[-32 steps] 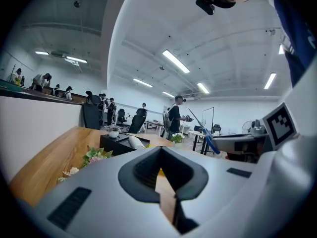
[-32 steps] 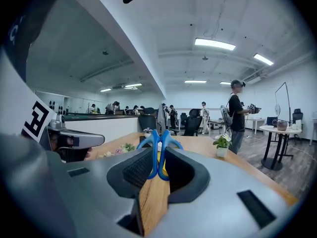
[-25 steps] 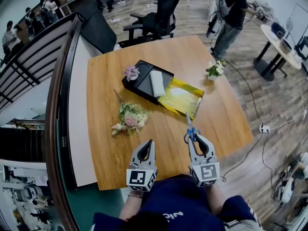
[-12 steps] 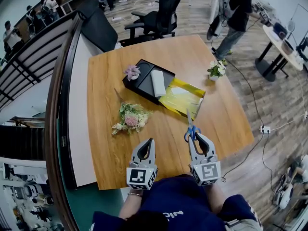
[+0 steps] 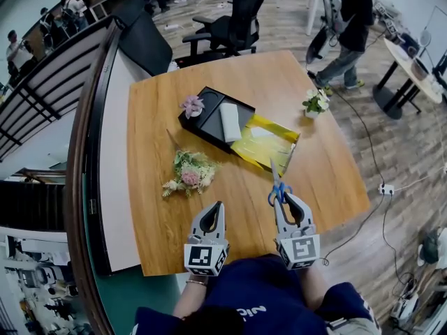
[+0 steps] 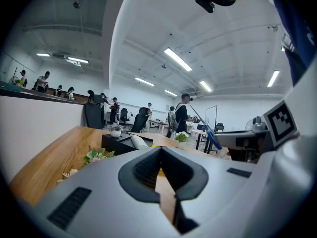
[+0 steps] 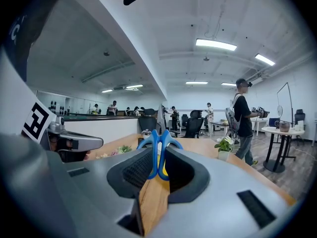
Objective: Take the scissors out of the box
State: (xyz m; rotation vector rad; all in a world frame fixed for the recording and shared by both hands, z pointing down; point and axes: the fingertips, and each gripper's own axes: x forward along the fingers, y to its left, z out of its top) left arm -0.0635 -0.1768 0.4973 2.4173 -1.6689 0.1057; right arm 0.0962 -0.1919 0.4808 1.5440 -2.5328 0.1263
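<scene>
Nearest the person, at the six o'clock edge of the wooden table [image 5: 157, 222], the two grippers sit side by side, both pointing toward twelve o'clock. The left gripper [image 5: 218, 206] is clenched with nothing between its jaws, which meet tip to tip over bare wood. The right gripper [image 5: 282, 202] is clamped on the blue handles of the scissors [image 5: 277, 189]. The loops stand upright between its jaws, and the blades reach on toward twelve o'clock above the table, clear of the box.

At about ten o'clock from the left gripper lies a small bouquet [image 5: 188, 171] of pale and pink flowers, flat on the wood. Straight on from the scissor tips, a yellow sheet [image 5: 265, 142] lies open on the table, touching the black box [image 5: 206, 121] at its ten o'clock side. Inside the box a white roll [image 5: 228, 121] lies lengthwise, and a small purple flower [image 5: 191, 105] sits at the box's far left corner.

At two o'clock on the table, near its edge, stands a little potted plant [image 5: 314, 103] with white blooms. Beyond the table at twelve o'clock is a black office chair [image 5: 234, 23], and at one o'clock a person [image 5: 353, 19] in dark clothes walks across the wooden floor.
</scene>
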